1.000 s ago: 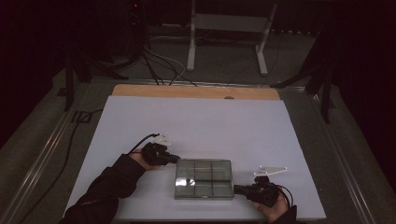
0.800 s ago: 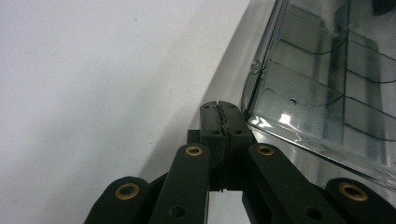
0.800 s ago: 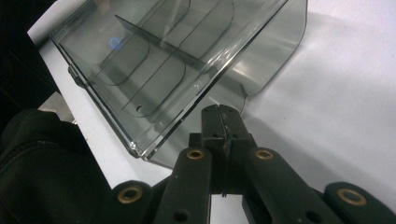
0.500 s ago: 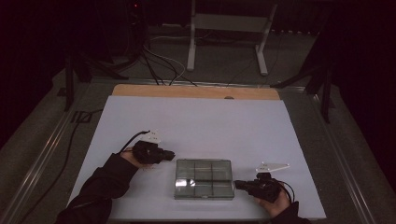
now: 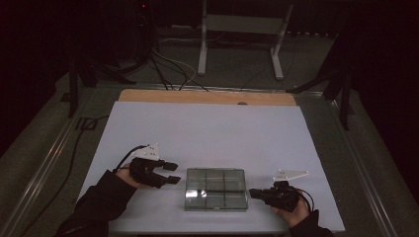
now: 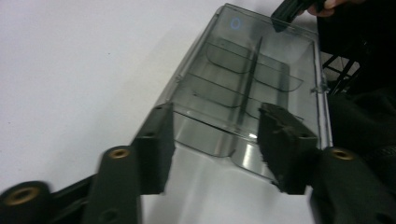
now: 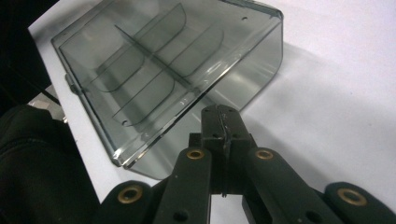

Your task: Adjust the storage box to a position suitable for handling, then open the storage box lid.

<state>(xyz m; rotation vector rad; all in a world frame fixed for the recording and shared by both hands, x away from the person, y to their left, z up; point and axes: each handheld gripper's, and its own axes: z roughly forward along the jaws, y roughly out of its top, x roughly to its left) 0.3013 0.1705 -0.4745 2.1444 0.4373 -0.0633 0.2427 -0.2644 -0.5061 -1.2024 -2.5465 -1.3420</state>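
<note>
- Item: one clear plastic box point(image 5: 216, 189) with inner dividers, six compartments. We find it lying flat on the white table cover point(image 5: 212, 128), near the front edge, between our two hands.
- Contents: we see nothing in any compartment; the dividers show through the smoky plastic in both gripper views.
- Lid: it looks closed and level from the high view. We cannot tell from these pictures whether a latch is fastened.
- Left gripper point(image 5: 170, 173): it sits just beside the box's left end, not touching it. Its jaws stand apart and have just been opening; in the left gripper view the box point(image 6: 247, 88) lies ahead of the jaws, with only table cover between them. We hold nothing here.
- Right gripper point(image 5: 255, 193): it rests at the box's right end. Its jaws are pressed together with nothing between them; in the right gripper view the closed tips point at the near wall of the box point(image 7: 168, 79), close to it. We cannot tell whether they touch it.
- Progress, as we judge it: the box appears set down in place and the left grip let go, so the handling seems nearly finished.
- Left to do, as we judge it: draw both grippers clear of the box; if the lid needs fastening, that check is outstanding.
</note>
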